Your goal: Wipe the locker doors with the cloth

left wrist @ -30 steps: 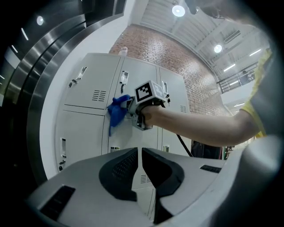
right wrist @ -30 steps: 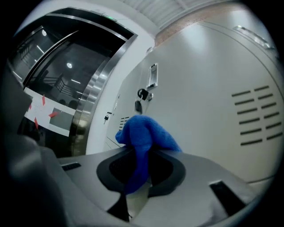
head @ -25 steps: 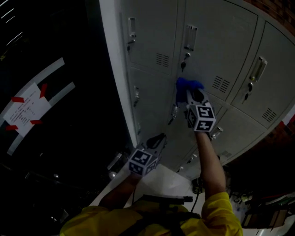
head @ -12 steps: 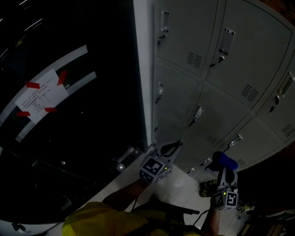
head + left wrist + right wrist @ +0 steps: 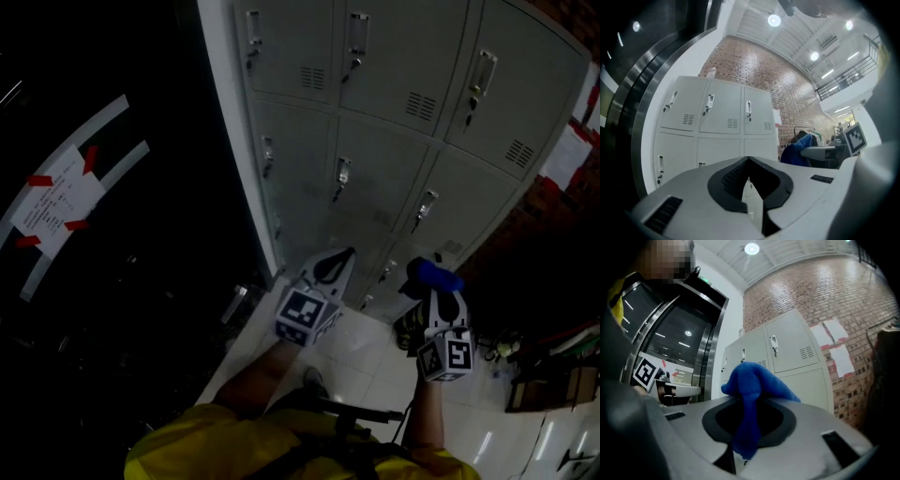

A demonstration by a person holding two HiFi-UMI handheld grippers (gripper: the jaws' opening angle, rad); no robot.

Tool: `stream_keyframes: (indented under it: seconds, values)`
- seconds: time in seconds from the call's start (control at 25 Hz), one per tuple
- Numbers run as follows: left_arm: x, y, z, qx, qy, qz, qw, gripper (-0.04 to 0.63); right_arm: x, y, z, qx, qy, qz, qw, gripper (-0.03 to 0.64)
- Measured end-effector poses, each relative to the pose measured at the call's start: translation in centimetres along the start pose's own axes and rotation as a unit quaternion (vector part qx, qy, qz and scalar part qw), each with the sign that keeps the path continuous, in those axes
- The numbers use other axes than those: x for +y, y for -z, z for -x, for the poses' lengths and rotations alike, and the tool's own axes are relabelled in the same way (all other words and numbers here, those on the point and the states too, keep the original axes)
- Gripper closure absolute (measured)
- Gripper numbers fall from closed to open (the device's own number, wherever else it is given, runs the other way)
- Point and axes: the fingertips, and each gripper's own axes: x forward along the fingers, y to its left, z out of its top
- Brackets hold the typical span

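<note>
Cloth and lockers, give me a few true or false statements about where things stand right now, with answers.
1. The right gripper is shut on a blue cloth. True.
2. The cloth is pressed against a locker door. False: it is held clear of the lockers.
3. The left gripper is shut with nothing in it. True.
4. One locker door hangs open. False: every door in view is closed.
</note>
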Motion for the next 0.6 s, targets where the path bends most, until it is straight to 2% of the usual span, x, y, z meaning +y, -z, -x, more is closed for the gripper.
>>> stream_keyframes:
  seconds: [0.08,0.16,0.2,0.24,0.28,0.36,0.52,0.6]
  values:
    - [-3.6,-1.2,2.4,-0.017,0.008,-0.01,0.9998,0.595,0.5,-0.4,4.6,0.001,0.013,0.001,1.0,0.546]
    - [-7.0,-1.7,5.5,-0.023,0.004,-0.038,0.999,0.595,1.1,-0.6,9.6,0.002,0.023,0.005,1.0,0.546]
    - [-8.8,-1.7,7.1,-0.026,0.006,-0.034,0.9991,0.595,1.3,-0.7,12.4,0.001,0.029,0.0,1.0,0.546]
    - [-10.6,-1.6,8.8,-0.032,0.015,-0.006,0.9994,0.595,1.4,-0.7,15.3,0.0,0.035,-0.011,0.999,0.546]
    - [-12.4,-1.2,10.5,-0.038,0.026,0.038,0.9982,0.595,1.6,-0.7,18.4,-0.001,0.042,-0.024,0.999,0.546]
    - [-16.2,-0.1,13.8,-0.04,0.036,0.105,0.993,0.595,2.0,-0.7,24.2,0.002,0.052,-0.046,0.998,0.546]
    - [-22.6,2.0,19.2,-0.012,0.036,0.149,0.9882,0.595,3.3,-0.6,33.2,0.018,0.061,-0.08,0.995,0.546]
    - [-25.1,2.2,21.4,0.002,0.039,0.128,0.991,0.595,4.1,-0.9,36.6,0.028,0.069,-0.082,0.994,0.546]
